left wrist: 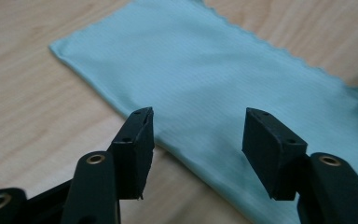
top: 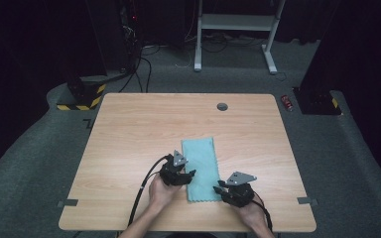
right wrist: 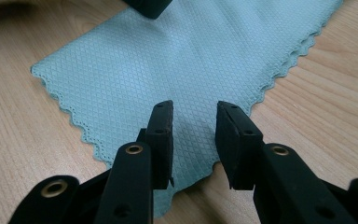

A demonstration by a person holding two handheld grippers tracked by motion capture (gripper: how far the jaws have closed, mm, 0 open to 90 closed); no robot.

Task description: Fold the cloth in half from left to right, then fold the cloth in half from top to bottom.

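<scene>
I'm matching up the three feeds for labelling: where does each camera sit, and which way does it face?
High view: above the person's side, looking forward and down on the table; forearms, left gripper, right gripper.
Left gripper view: on the left gripper, open jaws over the cloth's folded edge.
Right gripper view: on the right gripper, jaws apart over the scalloped end.
Shared: the teal cloth.

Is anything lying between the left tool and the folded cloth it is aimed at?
Nothing visible. The left tool has its jaws open over the long edge of the teal cloth, with bare table beside it. The right tool sits at the cloth's near corner.
</scene>
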